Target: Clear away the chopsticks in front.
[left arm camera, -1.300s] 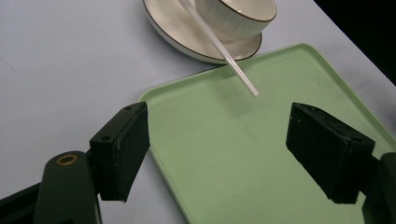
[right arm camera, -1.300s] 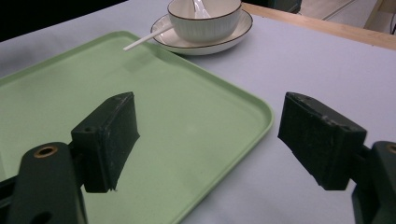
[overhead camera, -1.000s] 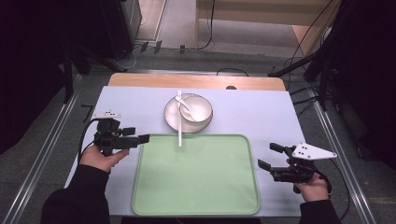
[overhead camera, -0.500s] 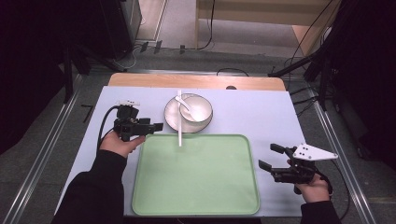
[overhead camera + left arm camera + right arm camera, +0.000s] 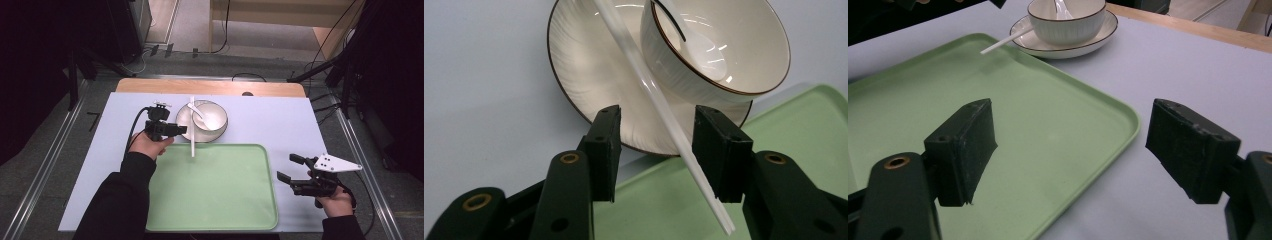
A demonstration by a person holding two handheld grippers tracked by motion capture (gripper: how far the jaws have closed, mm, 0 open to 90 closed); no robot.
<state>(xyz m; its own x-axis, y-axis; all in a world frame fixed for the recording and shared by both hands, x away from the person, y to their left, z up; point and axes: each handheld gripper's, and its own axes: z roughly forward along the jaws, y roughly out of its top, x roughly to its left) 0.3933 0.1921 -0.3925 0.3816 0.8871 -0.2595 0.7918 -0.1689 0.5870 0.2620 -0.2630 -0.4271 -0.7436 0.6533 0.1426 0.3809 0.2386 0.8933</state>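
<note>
The left gripper [image 5: 181, 130] is positioned at the left edge of the plate [image 5: 184, 117], held in the person's left hand [image 5: 150, 145]. Its jaws have just been closing. In the left gripper view, the white stick [image 5: 659, 107] runs between the two black pads; it lies against or just beside the right-hand pad, while a clear gap remains to the left-hand pad. The pads do not yet clamp it, so the left gripper [image 5: 656, 150] counts as parted around the stick rather than gripping it.

The white stick [image 5: 192, 127] rests across the plate, beside the bowl. Its far end passes the plate's far rim; its near end overhangs the plate's near rim and ends above the far edge of the green tray [image 5: 215, 200].

The bowl [image 5: 212, 117] stands upright on the plate, toward the plate's right side. A white spoon [image 5: 197, 112] lies inside the bowl with its handle leaning on the bowl's rim.

The green tray lies directly on the near side of the plate, its far edge just beside the plate's near rim. Plate and tray both rest on the pale blue table [image 5: 280, 120].

The right gripper [image 5: 292, 175] is well apart from the plate, off the tray's near right corner, held in the right hand [image 5: 335, 202]. In the right gripper view its jaws stand wide apart with nothing between the pads [image 5: 965, 145].
</note>
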